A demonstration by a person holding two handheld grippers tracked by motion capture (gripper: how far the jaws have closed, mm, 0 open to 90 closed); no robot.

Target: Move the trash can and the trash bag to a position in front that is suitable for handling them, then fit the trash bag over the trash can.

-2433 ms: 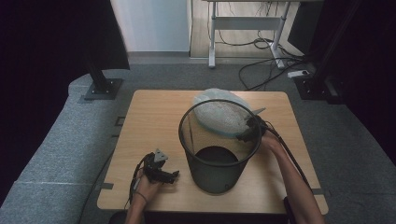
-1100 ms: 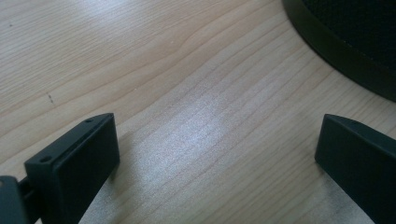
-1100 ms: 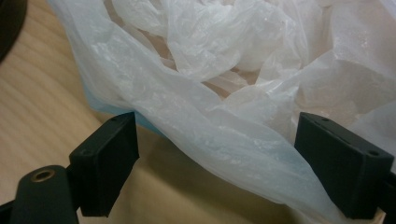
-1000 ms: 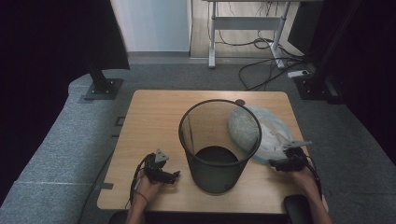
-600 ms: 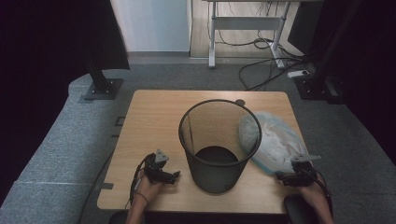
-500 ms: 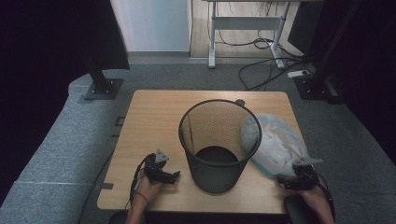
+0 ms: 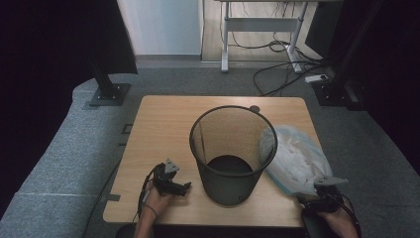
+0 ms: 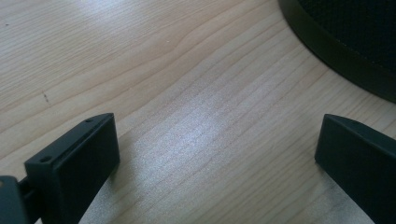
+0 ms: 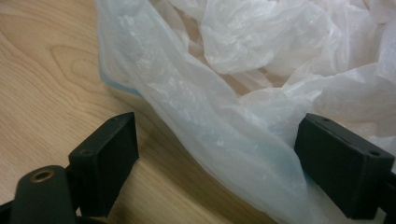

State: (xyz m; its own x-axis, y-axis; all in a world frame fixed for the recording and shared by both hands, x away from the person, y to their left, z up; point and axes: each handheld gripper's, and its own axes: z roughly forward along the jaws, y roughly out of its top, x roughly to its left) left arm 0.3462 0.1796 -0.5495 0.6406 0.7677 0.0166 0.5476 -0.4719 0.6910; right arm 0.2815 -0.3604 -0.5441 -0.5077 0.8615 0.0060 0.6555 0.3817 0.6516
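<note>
1. My right hand-held gripper (image 7: 324, 194) sits at the table's (image 7: 163, 129) near right corner, jaws spread; the plastic bag's (image 7: 297, 158) near edge lies between them, unpinched.
2. The bag lies crumpled at 3 o'clock of the mesh bin (image 7: 232, 151), touching it.
3. My left hand-held gripper (image 7: 179, 187) rests at the bin's 8 o'clock, jaws spread over bare wood.

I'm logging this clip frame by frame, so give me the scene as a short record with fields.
surface: wooden table
bin: black mesh wastebasket, upright, mid-table
bag: clear plastic bag, crumpled on the table right of the bin
left gripper: open over bare wood beside the bin
right gripper: open, bag's edge lying between the jaws, not clamped
</note>
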